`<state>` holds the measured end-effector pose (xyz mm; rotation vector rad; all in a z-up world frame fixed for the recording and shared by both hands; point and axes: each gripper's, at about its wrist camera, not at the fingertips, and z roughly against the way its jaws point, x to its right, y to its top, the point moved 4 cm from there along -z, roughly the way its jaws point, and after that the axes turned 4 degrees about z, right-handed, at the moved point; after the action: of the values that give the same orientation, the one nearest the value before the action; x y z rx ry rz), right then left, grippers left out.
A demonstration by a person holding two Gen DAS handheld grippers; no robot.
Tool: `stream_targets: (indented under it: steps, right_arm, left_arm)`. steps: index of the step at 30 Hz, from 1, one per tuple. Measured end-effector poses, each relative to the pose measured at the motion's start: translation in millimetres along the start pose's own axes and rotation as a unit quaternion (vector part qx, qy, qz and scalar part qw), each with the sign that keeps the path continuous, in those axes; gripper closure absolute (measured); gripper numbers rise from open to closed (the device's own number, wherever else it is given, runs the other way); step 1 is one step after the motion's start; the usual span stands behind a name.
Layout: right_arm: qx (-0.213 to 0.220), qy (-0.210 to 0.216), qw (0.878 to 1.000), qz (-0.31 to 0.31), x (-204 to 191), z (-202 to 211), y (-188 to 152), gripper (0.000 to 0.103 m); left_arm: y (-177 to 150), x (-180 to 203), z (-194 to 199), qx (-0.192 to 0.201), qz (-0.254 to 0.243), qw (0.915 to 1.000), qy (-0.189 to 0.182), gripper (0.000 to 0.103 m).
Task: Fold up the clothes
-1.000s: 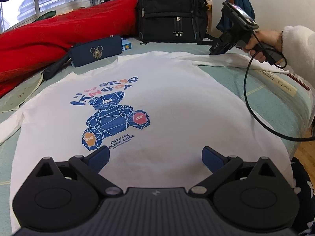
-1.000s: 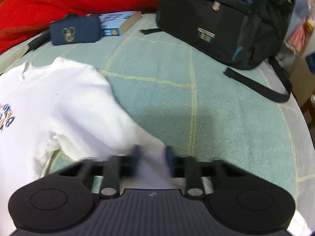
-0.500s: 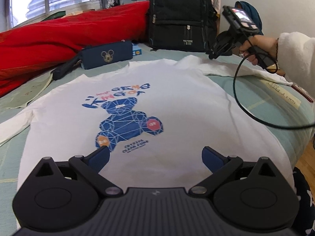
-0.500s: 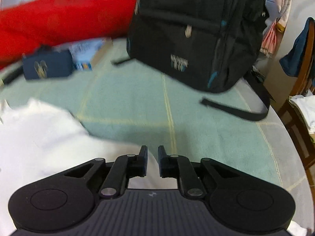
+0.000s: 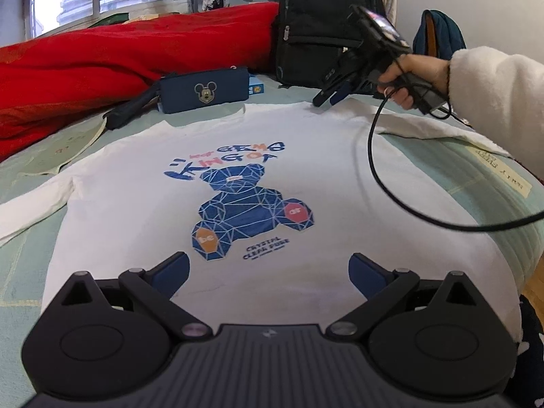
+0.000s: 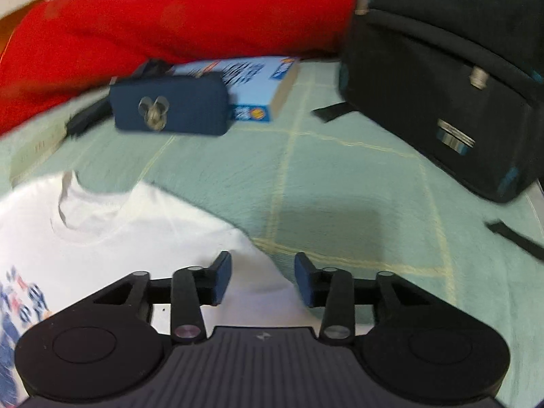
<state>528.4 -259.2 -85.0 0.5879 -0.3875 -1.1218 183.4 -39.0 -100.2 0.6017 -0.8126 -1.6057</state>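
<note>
The white T-shirt (image 5: 238,176) lay flat, print up, across the green bed (image 6: 340,176), the left gripper (image 5: 268,270) hung over its hem with jaws wide apart, and the right gripper (image 6: 261,277), jaws just opened and gripping nothing, hovered over its right shoulder.

A bed (image 5: 482,183) with a pale green cover carries a white shirt (image 5: 136,204) spread flat, print upward. Beyond its collar lie a navy pouch (image 5: 204,90) and a light blue book (image 6: 265,85), touching. A red quilt (image 5: 102,57) and a black backpack (image 5: 323,27) sit farther back.
</note>
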Motion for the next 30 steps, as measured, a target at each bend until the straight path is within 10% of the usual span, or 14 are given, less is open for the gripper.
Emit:
stream_targets:
  steps: [3, 6, 18, 24, 30]
  right_arm:
    - [-0.012, -0.016, 0.999, 0.048, -13, -15, -1, 0.055]
    - [0.002, -0.006, 0.998, 0.064, -19, -17, 3, 0.098]
    - [0.081, -0.005, 0.996, -0.025, -4, 25, 16, 0.076]
    - [0.014, 0.051, 0.994, -0.100, 16, 46, -27, 0.066]
    - [0.016, 0.003, 0.990, -0.140, 36, 14, -42, 0.066]
  left_arm:
    - [-2, -5, -4, -0.004, 0.006, 1.0000, -0.001, 0.003]
    - [-5, -9, -8, -0.008, 0.011, 0.9999, -0.001, 0.003]
    - [-4, -23, -5, 0.004, 0.031, 0.9995, 0.002, 0.003]
    - [-5, -15, -5, 0.001, 0.023, 0.9997, -0.009, 0.003]
    - [-4, -13, -5, 0.002, 0.011, 0.9999, 0.002, 0.003]
